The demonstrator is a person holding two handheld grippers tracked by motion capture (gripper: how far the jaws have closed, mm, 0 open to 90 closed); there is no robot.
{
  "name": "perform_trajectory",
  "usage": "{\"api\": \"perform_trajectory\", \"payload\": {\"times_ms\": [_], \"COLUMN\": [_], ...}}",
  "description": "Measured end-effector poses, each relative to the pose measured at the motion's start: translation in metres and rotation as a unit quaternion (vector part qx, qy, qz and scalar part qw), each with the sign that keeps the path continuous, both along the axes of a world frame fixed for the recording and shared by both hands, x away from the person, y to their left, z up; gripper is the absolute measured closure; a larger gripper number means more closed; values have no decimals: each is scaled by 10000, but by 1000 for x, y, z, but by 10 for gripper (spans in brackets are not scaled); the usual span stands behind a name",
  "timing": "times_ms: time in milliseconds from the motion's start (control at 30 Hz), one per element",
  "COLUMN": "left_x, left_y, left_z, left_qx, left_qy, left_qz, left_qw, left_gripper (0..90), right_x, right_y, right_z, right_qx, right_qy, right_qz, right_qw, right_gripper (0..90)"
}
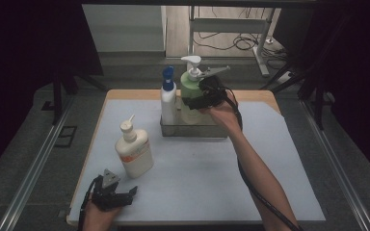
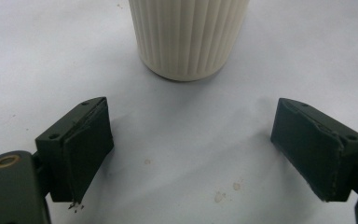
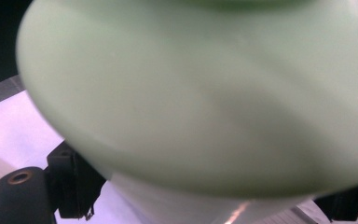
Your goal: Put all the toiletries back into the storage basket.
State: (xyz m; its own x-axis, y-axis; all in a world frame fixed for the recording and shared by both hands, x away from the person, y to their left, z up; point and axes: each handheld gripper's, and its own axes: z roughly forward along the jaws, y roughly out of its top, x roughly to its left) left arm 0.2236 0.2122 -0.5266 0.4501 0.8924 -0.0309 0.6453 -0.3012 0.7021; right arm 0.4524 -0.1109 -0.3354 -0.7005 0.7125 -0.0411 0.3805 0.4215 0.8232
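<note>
a: where is the green bottle [image 1: 189,94] sitting now?

b: i am seeing it standing upright in the clear tray [image 1: 192,130], at about 12 o'clock on the table [image 1: 212,178]. a white bottle with blue cap [image 1: 168,98] is standing just beside it, on its 9 o'clock side.

a: and the right gripper [image 1: 196,102]?

b: its fingers [image 3: 72,179] are spread wide around the green bottle's body, one on each side. i cannot tell if the pads are pressing it.

a: the left gripper [image 1: 126,195]?

b: it is resting at about 7 o'clock, fingers [image 2: 81,149] spread apart, holding nothing. the cream bottle [image 1: 134,149] is standing near it, toward 12 o'clock from it, not touching.
</note>
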Motion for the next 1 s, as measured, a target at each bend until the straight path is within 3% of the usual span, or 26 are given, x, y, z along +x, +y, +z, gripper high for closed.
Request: {"api": "perform_trajectory", "payload": {"times_ms": [400,1000], "left_x": [0,0], "left_y": [0,0], "left_z": [0,0], "left_qx": [6,6], "left_qy": [10,11], "left_qz": [-4,-4], "left_qw": [10000,10000], "left_gripper": [121,121], "right_x": [15,20], "right_y": [7,9], "right_z": [-20,-43], "right_qx": [-97,-261], "right_qy": [60,288], "right_qz": [-111,68], "right_qw": [9999,9992], "right_gripper": [126,127]}}
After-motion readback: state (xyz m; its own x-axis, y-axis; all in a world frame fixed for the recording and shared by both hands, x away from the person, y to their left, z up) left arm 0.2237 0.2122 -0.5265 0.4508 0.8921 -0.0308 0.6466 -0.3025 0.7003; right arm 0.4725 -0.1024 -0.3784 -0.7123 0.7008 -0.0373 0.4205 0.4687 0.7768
